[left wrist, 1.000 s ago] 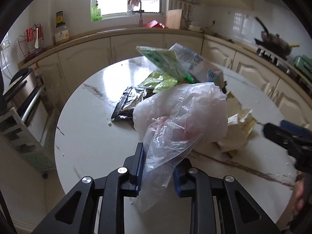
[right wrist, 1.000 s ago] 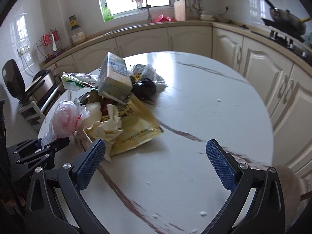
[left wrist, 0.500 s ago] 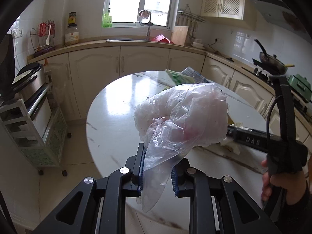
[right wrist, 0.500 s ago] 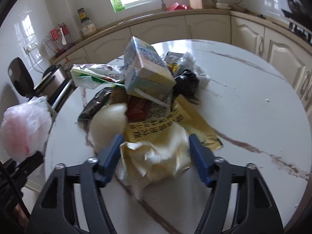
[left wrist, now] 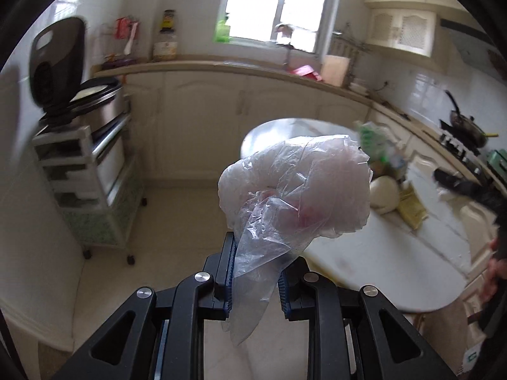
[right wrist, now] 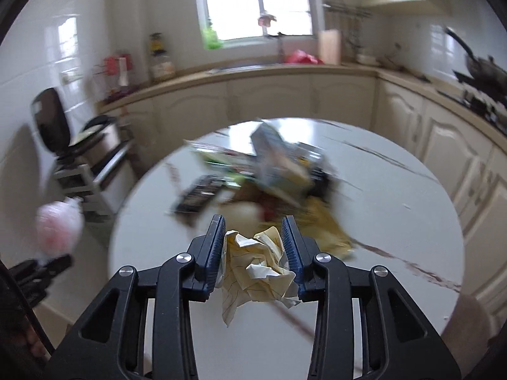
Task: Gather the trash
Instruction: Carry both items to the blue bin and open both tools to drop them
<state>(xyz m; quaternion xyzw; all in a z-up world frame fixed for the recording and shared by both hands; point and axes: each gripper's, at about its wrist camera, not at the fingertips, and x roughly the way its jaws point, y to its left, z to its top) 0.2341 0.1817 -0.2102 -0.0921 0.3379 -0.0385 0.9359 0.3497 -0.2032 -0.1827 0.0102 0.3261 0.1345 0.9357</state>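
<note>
My left gripper [left wrist: 256, 280] is shut on a crumpled clear plastic bag [left wrist: 298, 190] with something pink inside; it hangs over the floor, left of the round white table [left wrist: 374, 253]. The same plastic bag [right wrist: 58, 228] shows blurred at the left of the right wrist view. My right gripper [right wrist: 254, 247] is shut on a crumpled yellowish paper wad [right wrist: 256, 267], lifted just above the table [right wrist: 396, 215]. Behind it lies a blurred trash pile [right wrist: 269, 171] with a carton, dark wrappers and a yellow bag.
A wheeled rack [left wrist: 82, 171] with a cooker stands left of the table. Cream cabinets [right wrist: 269, 98] and a counter run under the window. A stove with a pan [left wrist: 465, 126] is at the right. A person's hand [left wrist: 496, 272] holds the other gripper.
My left gripper carried the plastic bag off the table, out over the floor. My right gripper went from wide open to shut on the paper wad and lifted it from the pile.
</note>
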